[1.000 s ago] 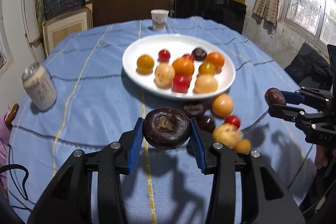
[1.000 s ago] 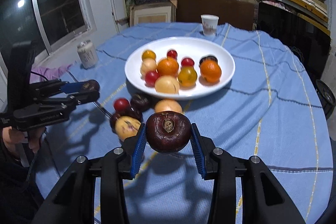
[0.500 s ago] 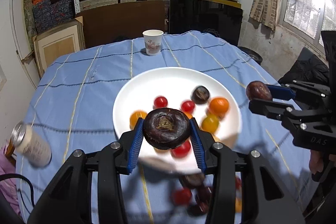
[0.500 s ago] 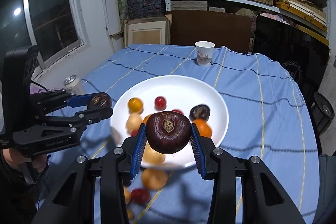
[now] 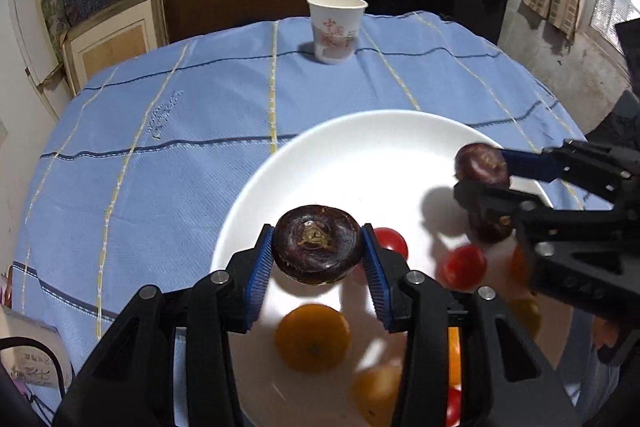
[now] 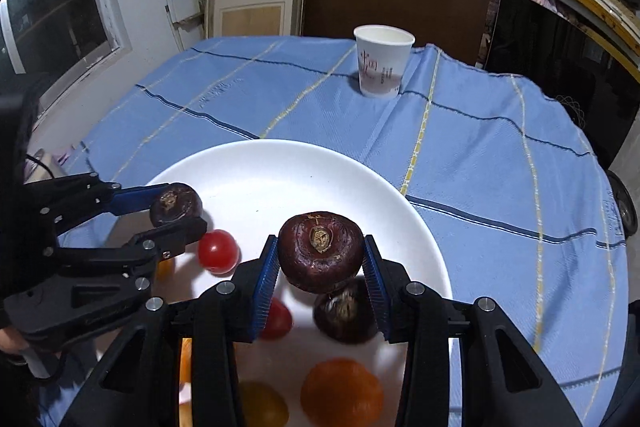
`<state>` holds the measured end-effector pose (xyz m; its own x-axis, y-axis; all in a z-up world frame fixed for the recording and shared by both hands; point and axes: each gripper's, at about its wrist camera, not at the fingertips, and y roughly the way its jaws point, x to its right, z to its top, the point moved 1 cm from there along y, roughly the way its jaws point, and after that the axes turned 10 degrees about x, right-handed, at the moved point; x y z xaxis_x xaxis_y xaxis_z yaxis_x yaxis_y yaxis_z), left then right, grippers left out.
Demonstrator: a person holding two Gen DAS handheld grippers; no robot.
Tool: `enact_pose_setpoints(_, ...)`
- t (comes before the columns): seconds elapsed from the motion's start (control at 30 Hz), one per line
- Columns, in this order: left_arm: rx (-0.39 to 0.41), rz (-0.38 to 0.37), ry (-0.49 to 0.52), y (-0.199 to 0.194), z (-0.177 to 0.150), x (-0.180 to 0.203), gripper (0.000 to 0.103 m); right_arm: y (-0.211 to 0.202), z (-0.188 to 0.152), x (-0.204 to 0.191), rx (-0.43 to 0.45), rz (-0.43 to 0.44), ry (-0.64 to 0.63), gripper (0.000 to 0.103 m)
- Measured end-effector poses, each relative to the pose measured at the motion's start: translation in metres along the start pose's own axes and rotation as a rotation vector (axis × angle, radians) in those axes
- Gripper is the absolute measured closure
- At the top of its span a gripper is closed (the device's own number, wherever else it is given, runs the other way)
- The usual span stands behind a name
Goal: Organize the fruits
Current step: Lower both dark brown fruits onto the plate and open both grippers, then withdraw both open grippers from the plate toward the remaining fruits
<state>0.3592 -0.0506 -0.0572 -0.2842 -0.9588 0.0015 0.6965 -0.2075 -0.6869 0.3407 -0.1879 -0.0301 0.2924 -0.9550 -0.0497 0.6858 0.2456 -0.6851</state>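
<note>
Since earlier: both grippers are travelling from the loose fruit to above the white plate point(image 5: 256, 187)
Left gripper point(image 5: 318, 259): clamping a dark fruit point(image 5: 318, 247) over the plate; you are lowering before releasing
Right gripper point(image 6: 320, 259): pinching its own dark fruit point(image 6: 320, 251); you are aiming for bare plate

A round table, covered by a blue cloth point(image 5: 168, 163) with yellow and dark stripes, carries everything. On the cloth sits a wide white plate point(image 5: 360, 147) near the front. A paper cup point(image 5: 337, 27) with red print stands upright at the far side, well apart from the plate.
</note>
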Motion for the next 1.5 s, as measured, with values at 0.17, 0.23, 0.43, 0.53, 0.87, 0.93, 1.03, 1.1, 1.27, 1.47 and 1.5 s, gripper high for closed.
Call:
enact_pose_setpoints(0.17, -0.009, 0.011, -0.014, 0.009, 0.003, -0.006, 0.061, 0.015, 0.001, 0.002, -0.022, -0.014, -0.006, 0.061)
enact_pose_setpoints(0.23, -0.012, 0.02, -0.021, 0.011, 0.003, -0.007, 0.061, 0.018, 0.002, 0.002, -0.027, -0.016, -0.009, 0.061)
enact_pose_setpoints(0.43, -0.01, 0.033, -0.026, 0.012, 0.002, -0.007, 0.06, 0.022, 0.001, 0.001, -0.044, -0.004, -0.003, 0.059)
enact_pose_setpoints(0.53, -0.008, 0.019, -0.048, 0.007, 0.003, -0.01, 0.05, 0.01, 0.004, -0.003, -0.014, -0.001, -0.006, 0.053)
enact_pose_setpoints(0.87, 0.105, 0.029, -0.051, -0.066, -0.002, -0.003, 0.035, -0.062, -0.007, -0.003, 0.069, 0.018, 0.033, 0.053)
enact_pose_setpoints(0.93, 0.123, 0.033, -0.041, -0.085, -0.011, 0.001, 0.033, -0.082, -0.018, -0.005, 0.082, 0.032, 0.046, 0.053)
enact_pose_setpoints(1.03, 0.146, 0.023, -0.013, -0.118, -0.036, 0.009, 0.032, -0.117, -0.046, -0.013, 0.105, 0.055, 0.052, 0.052)
enact_pose_setpoints(1.1, 0.165, 0.02, 0.003, -0.139, -0.056, 0.013, 0.029, -0.138, -0.07, -0.021, 0.123, 0.064, 0.049, 0.048)
enact_pose_setpoints(1.27, 0.175, -0.007, 0.046, -0.174, -0.122, 0.024, 0.023, -0.171, -0.143, -0.051, 0.118, 0.072, 0.043, 0.044)
enact_pose_setpoints(1.47, 0.123, -0.01, -0.011, -0.169, -0.169, 0.019, 0.023, -0.168, -0.193, -0.091, 0.058, 0.078, -0.018, 0.044)
enact_pose_setpoints(1.5, 0.118, -0.011, -0.02, -0.167, -0.172, 0.018, 0.023, -0.167, -0.197, -0.094, 0.047, 0.084, -0.013, 0.044)
